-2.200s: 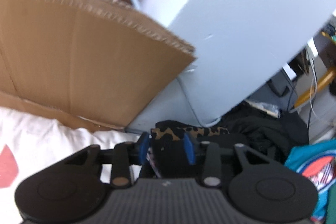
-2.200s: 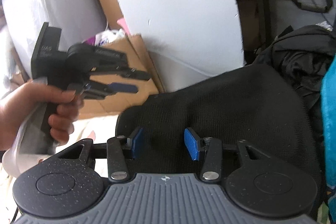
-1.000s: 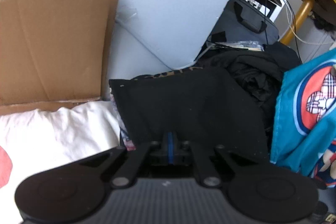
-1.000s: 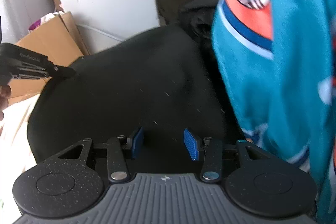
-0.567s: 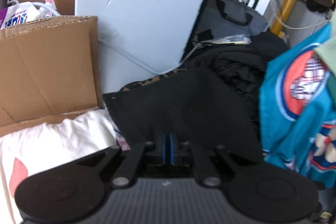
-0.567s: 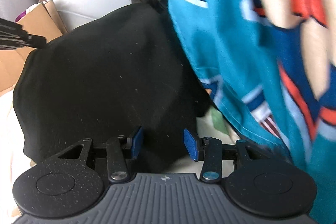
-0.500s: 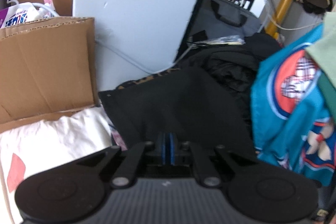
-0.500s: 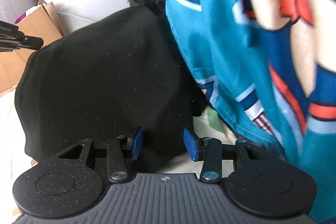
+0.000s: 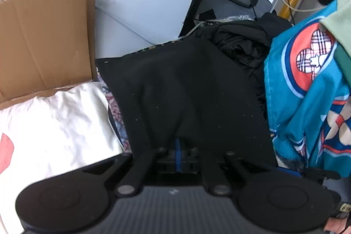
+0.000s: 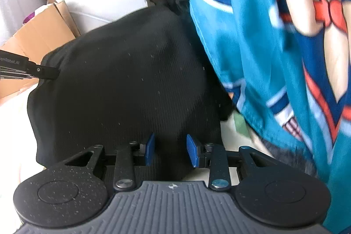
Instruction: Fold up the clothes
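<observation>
crowding black garment (image 9: pixel 193 89): teal printed cloth (image 9: pixel 307 89), cardboard box (image 9: pixel 43 41)

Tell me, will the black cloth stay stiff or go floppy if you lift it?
Probably floppy: the black garment sags and bunches where the left gripper pinches its edge. It looks like ribbed knit, so likely light and not slippery.

Black knit garment (image 10: pixel 131 80) between the closing blue pads (image 10: pixel 150 149) of the right tool (image 10: pixel 170 149), teal printed cloth (image 10: pixel 274 47) alongside.
</observation>
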Available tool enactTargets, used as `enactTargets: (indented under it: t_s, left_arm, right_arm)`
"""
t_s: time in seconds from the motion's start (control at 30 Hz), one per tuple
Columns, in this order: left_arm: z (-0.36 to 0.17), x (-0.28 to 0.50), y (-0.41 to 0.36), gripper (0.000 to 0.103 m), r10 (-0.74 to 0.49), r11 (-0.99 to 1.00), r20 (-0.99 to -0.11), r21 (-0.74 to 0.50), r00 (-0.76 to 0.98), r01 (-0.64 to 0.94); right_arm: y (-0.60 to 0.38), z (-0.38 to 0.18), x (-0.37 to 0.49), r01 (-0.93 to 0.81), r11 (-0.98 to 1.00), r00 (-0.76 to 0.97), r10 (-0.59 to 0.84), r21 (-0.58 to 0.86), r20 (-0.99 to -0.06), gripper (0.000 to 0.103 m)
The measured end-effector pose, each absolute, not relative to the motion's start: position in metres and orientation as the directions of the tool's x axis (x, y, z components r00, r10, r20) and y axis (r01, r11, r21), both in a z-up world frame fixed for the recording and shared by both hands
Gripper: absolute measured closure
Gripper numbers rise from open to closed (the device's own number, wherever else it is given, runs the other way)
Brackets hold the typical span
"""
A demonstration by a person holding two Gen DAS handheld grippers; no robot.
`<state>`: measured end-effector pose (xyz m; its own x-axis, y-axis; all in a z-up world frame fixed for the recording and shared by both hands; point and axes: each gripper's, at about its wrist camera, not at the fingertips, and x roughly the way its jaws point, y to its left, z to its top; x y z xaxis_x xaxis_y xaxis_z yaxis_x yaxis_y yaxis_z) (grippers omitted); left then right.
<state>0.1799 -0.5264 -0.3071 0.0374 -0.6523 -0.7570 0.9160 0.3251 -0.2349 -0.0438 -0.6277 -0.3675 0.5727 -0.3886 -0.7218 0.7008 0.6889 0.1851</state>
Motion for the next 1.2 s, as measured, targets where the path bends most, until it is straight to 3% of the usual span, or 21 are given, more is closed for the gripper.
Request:
enactTargets:
  t_s: [0.27, 0.33, 0.4, 0.5, 0.67, 0.87, 1.2]
  left_arm:
    - [-0.300, 0.181, -0.502, 0.100, -0.585, 0.420, -0.807, -0.213, 0.083, 0.882]
    - [-0.292, 0.182, -0.490, 0.091, -0.572, 0.428, -0.816, -0.216, 0.078, 0.877]
    - [-0.281, 0.181, -0.479, 0.072, -0.561, 0.430, -0.824, -0.211, 0.077, 0.878]
    - [-0.260, 0.179, -0.463, 0.053, -0.542, 0.451, -0.834, -0.191, 0.098, 0.872]
    - [-0.222, 0.174, -0.440, 0.032, -0.507, 0.505, -0.852, -0.173, 0.128, 0.846]
    - [-0.169, 0.158, -0.414, 0.013, -0.498, 0.532, -0.850, -0.140, 0.174, 0.835]
    - [-0.086, 0.128, -0.393, 0.003, -0.459, 0.595, -0.860, -0.112, 0.222, 0.796]
  right_arm:
    - [-0.618, -0.356, -0.041, 0.701, 0.689, 0.539, -0.343, 0.184, -0.769, 0.064]
    - [-0.613, -0.347, -0.040, 0.695, 0.695, 0.538, -0.336, 0.182, -0.773, 0.065]
    - [-0.608, -0.335, -0.037, 0.704, 0.688, 0.526, -0.337, 0.177, -0.781, 0.064]
    - [-0.600, -0.314, -0.037, 0.698, 0.693, 0.523, -0.322, 0.180, -0.789, 0.062]
    - [-0.594, -0.274, -0.047, 0.710, 0.675, 0.515, -0.303, 0.201, -0.802, 0.030]
    - [-0.592, -0.238, -0.068, 0.721, 0.658, 0.485, -0.256, 0.216, -0.836, 0.018]
    - [-0.587, -0.179, -0.100, 0.720, 0.640, 0.505, -0.221, 0.266, -0.834, 0.002]
